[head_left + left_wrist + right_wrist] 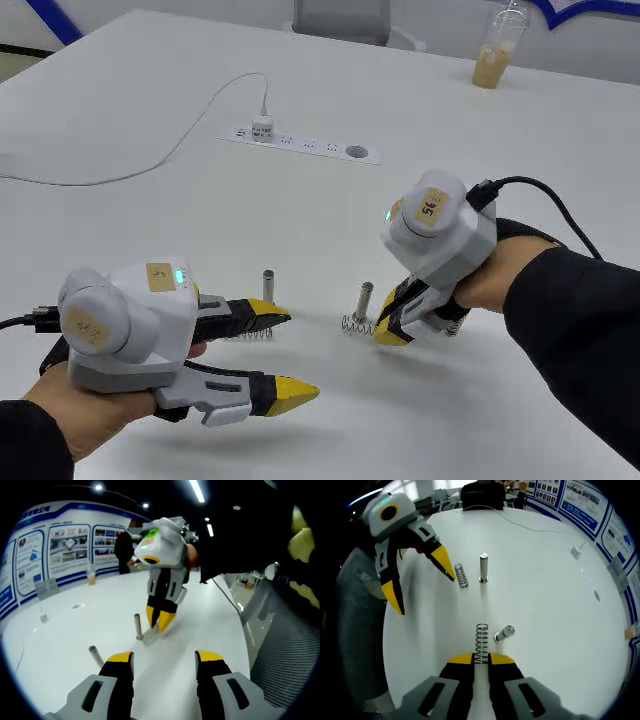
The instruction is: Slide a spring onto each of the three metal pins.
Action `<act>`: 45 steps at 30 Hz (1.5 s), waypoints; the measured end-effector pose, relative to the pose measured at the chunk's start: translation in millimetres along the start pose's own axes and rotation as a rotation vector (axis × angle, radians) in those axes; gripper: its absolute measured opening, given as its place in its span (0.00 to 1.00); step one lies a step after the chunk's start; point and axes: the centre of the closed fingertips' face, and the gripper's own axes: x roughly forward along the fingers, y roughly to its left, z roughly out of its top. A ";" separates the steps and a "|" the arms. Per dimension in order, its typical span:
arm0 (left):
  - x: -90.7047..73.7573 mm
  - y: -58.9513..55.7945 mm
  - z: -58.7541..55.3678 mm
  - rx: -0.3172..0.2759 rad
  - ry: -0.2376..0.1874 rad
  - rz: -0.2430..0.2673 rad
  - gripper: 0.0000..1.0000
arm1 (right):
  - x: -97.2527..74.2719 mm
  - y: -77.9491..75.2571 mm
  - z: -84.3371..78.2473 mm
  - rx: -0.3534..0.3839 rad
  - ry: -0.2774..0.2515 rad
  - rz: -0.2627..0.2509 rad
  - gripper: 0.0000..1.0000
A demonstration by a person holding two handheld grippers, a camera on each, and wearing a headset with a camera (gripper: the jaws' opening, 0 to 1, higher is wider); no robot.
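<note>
Left hand (pixel 90 410): holding the left gripper (pixel 283 355) low over the tabletop (pixel 150 110), turned on its side; its jaws are standing spread and empty.
Right hand (pixel 490 275): tilting the right gripper (pixel 480 659) down toward the tabletop; its jaws are clenching one end of the held spring (pixel 481 640).
Held spring: lying along the tabletop, its free end resting just beside the near pin (pixel 505 633), not on it.
Second spring (pixel 462 575): lying loose beside the far pin (pixel 483 567), near the left gripper's jaw tip.

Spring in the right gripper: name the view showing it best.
Right gripper view: the spring shows full length, one end between the right gripper's tips. Head view: a few coils; left gripper view: a small blur.
</note>
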 end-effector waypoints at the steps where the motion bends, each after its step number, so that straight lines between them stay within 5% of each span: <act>1: 1.0 -0.1 0.6 0.002 0.001 -0.002 0.50 | -2.2 2.0 0.7 -0.002 -0.004 0.002 0.12; 15: 9.1 -3.4 9.7 0.046 -0.001 -0.032 0.47 | -24.1 42.3 13.2 -0.106 -0.018 0.048 0.12; 45: 16.1 -22.9 17.6 0.146 -0.017 -0.117 0.15 | -34.3 68.5 35.0 -0.244 -0.089 0.116 0.12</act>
